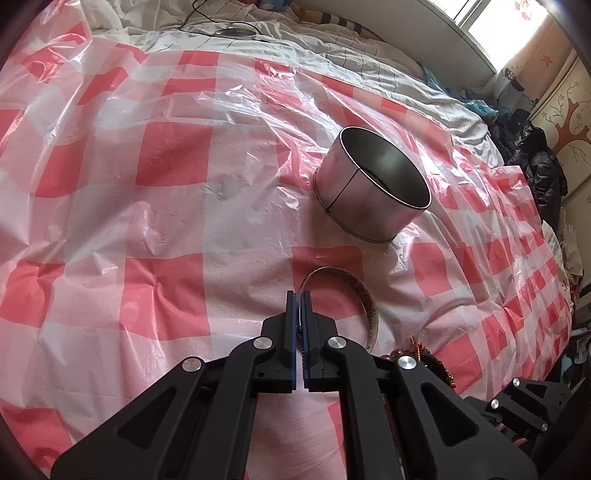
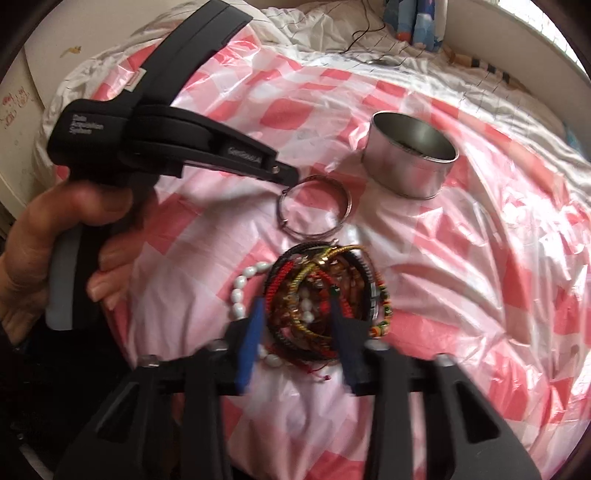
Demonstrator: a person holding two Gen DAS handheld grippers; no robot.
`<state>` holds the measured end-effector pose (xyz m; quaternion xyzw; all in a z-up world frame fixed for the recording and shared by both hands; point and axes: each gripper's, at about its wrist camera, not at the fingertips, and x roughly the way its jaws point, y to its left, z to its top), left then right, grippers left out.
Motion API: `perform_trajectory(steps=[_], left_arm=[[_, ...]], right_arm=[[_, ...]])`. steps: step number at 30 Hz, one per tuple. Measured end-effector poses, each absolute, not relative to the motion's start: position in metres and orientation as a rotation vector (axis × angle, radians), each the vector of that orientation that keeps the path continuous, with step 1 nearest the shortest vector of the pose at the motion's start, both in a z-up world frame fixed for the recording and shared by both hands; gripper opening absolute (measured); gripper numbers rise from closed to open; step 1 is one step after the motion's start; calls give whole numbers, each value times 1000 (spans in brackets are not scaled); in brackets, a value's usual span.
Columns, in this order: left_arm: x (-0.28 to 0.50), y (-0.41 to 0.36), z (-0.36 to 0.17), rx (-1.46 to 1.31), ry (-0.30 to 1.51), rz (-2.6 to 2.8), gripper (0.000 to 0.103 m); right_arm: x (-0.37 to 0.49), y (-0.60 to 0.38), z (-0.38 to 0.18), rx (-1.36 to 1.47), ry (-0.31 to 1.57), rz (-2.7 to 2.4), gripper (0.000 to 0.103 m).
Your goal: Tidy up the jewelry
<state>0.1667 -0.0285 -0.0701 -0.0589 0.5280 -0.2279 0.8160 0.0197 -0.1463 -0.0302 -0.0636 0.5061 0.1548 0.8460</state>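
My left gripper (image 1: pixel 298 295) is shut on a silver bangle (image 1: pixel 364 295), holding its edge just above the cloth; it shows from the side in the right wrist view (image 2: pixel 291 179), with the bangle (image 2: pixel 343 201) hanging off it. An open round metal tin (image 1: pixel 373 184) stands beyond it, also seen in the right wrist view (image 2: pixel 410 162). My right gripper (image 2: pixel 297 301) is open, its fingers either side of a pile of woven, beaded and cord bracelets (image 2: pixel 325 291). A white bead bracelet (image 2: pixel 238 295) lies at the pile's left.
A pink and white checked plastic sheet (image 1: pixel 166 184) covers the bed. A round lid (image 1: pixel 235 32) and a black cable lie on the white bedding at the back. Dark clothes (image 1: pixel 535 155) are heaped at the right edge.
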Motion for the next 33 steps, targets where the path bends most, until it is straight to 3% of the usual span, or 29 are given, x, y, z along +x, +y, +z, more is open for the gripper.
perform_trajectory(steps=[2,6,27,30,32,33], left_arm=[[167,-29,-70,-121,1126,-482,2],[165,-30,-69,-94,1113,-469,2],[161,-35,-65,10,1076,-423,3],[161,-36,-70,23,1097,-410,15],[162,-37,-73,39,1104,-399,35],[161,-38,-74,44,1108,-401,37]], right_arm=[[20,-148,-29,-131,1053,321,10],[16,-155,-22,-92,1010,321,5],[8,-246,-8,699,750,478,5],[6,-253,-11,795,710,502,5],[5,-257,-12,830,693,502,5],[4,-261,-14,853,683,503,5]])
